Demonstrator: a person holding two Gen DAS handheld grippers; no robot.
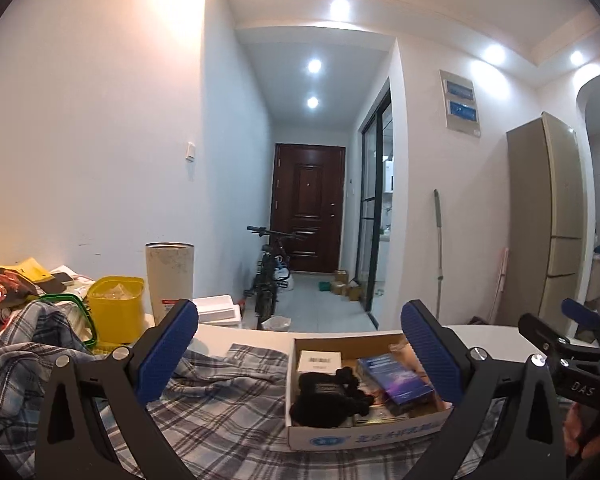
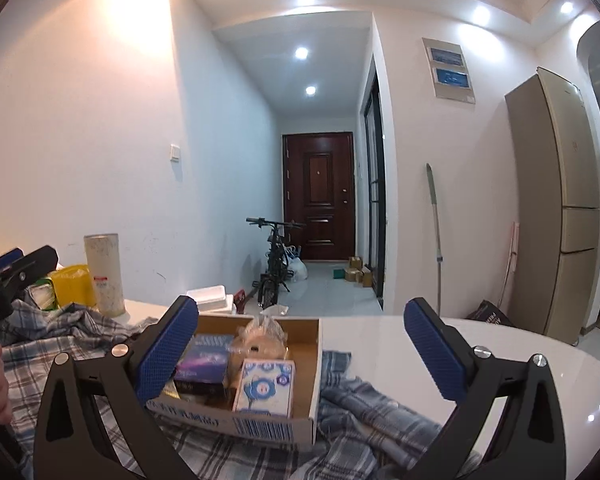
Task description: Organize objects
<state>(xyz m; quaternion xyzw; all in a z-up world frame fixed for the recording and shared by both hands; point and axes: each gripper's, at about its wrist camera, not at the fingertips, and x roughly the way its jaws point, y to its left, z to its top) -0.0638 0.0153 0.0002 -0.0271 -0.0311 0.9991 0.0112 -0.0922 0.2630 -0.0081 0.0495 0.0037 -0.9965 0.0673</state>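
Evidently both grippers, left gripper (image 1: 300,354) and right gripper (image 2: 302,346), hold fingers wide and empty, flanking the cardboard box (image 1: 364,436) collecting clutter.

Cardboard box (image 1: 364,432) on shirt (image 1: 220,404), shirt spread over bench (image 2: 500,344). In box: black pouch (image 1: 328,396) at 7 o'clock, book (image 1: 396,380) at 3 o'clock, small carton (image 1: 319,360) at 11 o'clock. Tall canister (image 1: 169,280) at 10 o'clock from box; lidded tub (image 1: 116,308) just left of canister. Foam boxes (image 1: 220,310) behind bench edge. Bicycle (image 1: 270,276) at 12 o'clock, before door (image 1: 308,208). Fridge (image 1: 552,220) far right.
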